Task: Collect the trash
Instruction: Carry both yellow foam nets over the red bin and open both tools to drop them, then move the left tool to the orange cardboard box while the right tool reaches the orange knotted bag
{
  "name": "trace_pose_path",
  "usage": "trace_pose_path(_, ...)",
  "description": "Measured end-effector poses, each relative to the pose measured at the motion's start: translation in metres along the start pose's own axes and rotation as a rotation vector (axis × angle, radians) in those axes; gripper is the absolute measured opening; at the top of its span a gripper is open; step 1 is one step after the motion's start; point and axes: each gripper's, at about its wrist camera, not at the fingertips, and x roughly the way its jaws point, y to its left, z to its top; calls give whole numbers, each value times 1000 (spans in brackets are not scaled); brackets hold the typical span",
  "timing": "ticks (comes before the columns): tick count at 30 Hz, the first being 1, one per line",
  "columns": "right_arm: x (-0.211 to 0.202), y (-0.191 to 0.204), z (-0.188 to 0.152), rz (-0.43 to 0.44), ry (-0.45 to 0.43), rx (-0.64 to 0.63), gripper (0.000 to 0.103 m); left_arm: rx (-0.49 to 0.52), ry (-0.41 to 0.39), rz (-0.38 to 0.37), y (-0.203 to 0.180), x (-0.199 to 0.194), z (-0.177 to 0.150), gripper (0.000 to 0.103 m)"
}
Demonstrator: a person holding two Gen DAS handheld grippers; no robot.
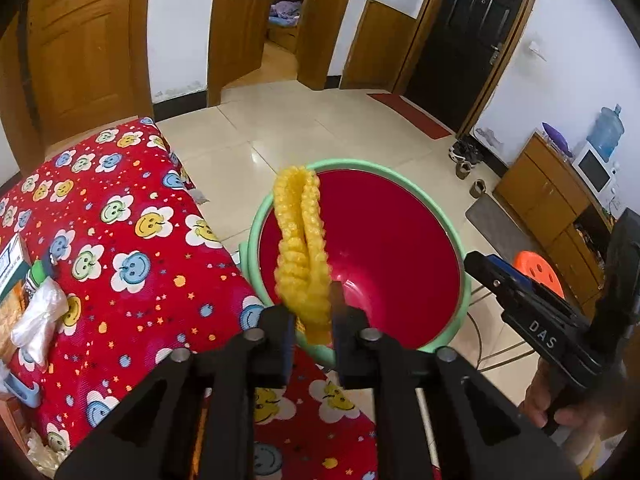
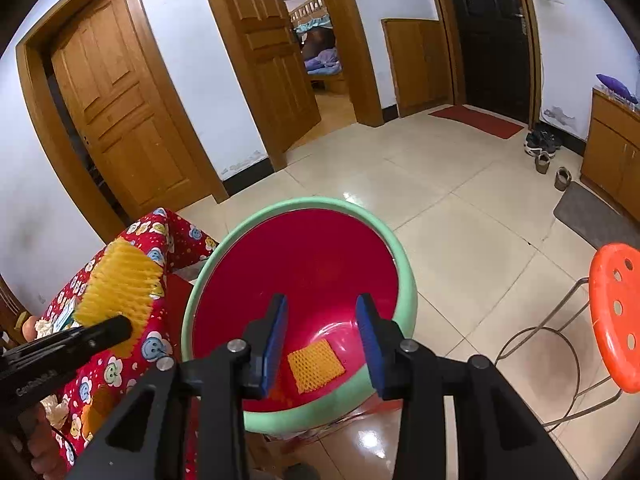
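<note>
left hand-held gripper [image 1: 310,320]: clamped on yellow foam net [image 1: 300,240], above bin [image 1: 400,172]
right hand-held gripper [image 2: 322,344]: open, empty, over bin
bin contents: orange foam net [image 2: 316,365]

Both fisheye views are bright with even daylight and soft shadows. Straight door frames bow into curves toward the edges, and black vignette fills the corners. The glossy tiled floor [image 1: 304,132] carries pale glare patches; a white highlight also shines inside the red bin [image 2: 304,280]. The orange stool [image 2: 616,316] casts a faint shadow of its wire legs on the tiles. The yellow foam net [image 1: 302,248] is slightly soft from closeness. The distant bedroom doorway [image 2: 316,40] is overexposed at the top.
</note>
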Motion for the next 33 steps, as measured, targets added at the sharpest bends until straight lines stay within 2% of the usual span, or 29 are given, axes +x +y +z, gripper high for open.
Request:
trace_pose_path(1, 0, -1, 1, 1, 0, 2, 39, -1, -2, 13, 0, 1, 0, 38)
trace_pose_path(3, 0, -2, 1, 3, 0, 6, 41, 4, -6, 52, -1, 2, -1, 48)
trace_pose_path(9, -2, -3, 1, 10, 1, 14, 42, -9, -3, 78, 1, -2, -2, 49)
trace_pose_path(16, -16, 2, 0, 31, -11, 7, 43, -33, -26, 126, 11, -26, -10, 50)
trace_pose_path(24, -32, 29, -7, 89, -15, -32, 47, -99, -50, 188, 41, -62, -29, 52)
trace_pose_path(33, -45, 72, -22, 151, 5, -100, 48, -188, -114, 269, 86, -113, -51, 52)
